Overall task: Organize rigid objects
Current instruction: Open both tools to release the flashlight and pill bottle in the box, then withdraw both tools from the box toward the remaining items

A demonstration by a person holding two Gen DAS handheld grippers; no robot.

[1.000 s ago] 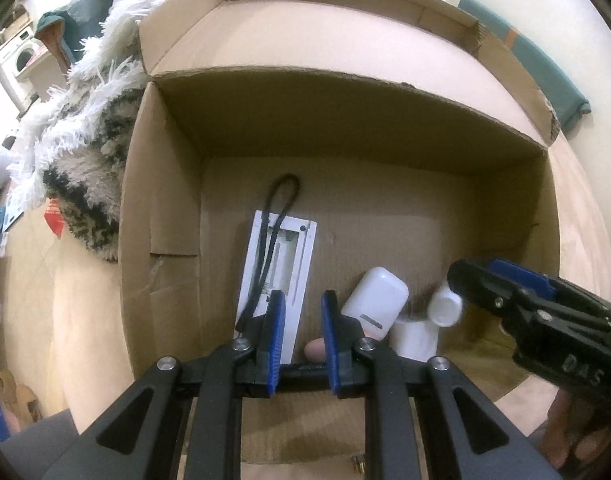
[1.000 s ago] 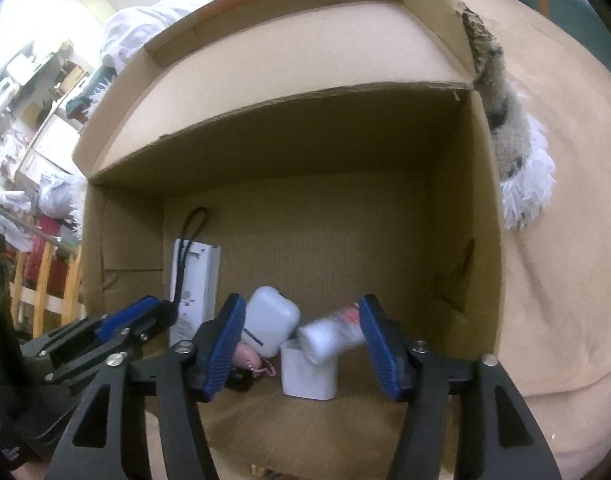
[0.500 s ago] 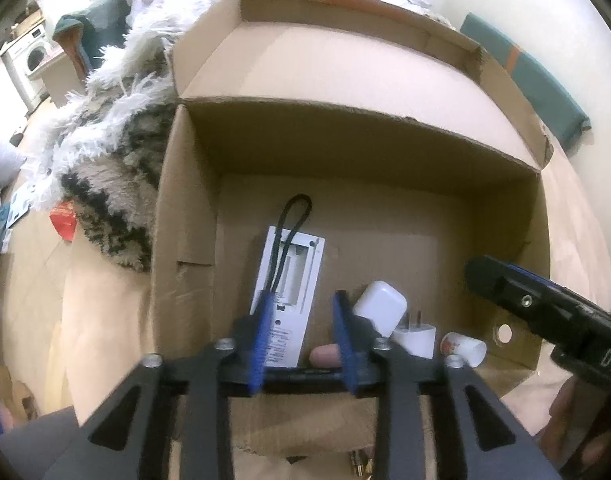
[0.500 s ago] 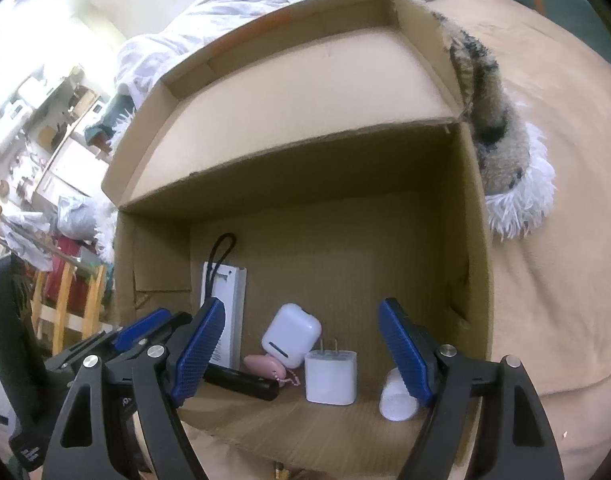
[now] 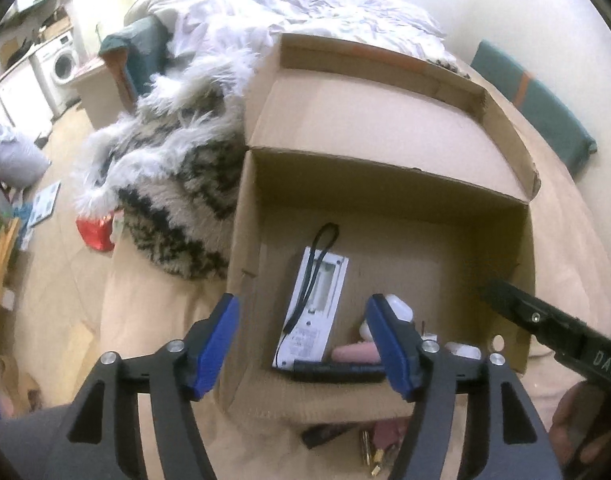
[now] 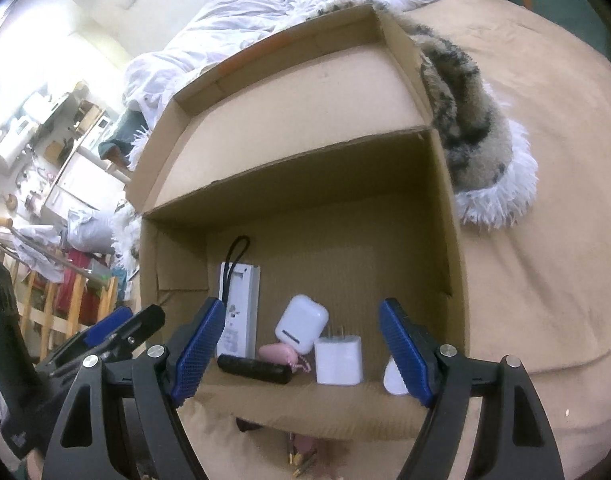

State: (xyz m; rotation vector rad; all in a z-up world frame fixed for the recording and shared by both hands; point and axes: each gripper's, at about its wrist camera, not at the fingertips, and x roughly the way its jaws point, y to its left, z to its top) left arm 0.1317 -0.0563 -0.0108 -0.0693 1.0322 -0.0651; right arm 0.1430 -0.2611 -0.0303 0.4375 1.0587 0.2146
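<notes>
Inside corrugated cardboard box (image 6: 445,240): smooth rounded white earbud case (image 6: 301,328), blocky charger (image 6: 339,360).

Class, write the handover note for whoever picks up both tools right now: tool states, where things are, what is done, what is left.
Left tool: open, jaws have just been opening, gripping nothing.
Right tool: open, empty.
In the cardboard box: white remote with black strap, earbud case, wall charger, black stick, pink item, small white bottle.
Left: small items on the bed in front of the box.
</notes>
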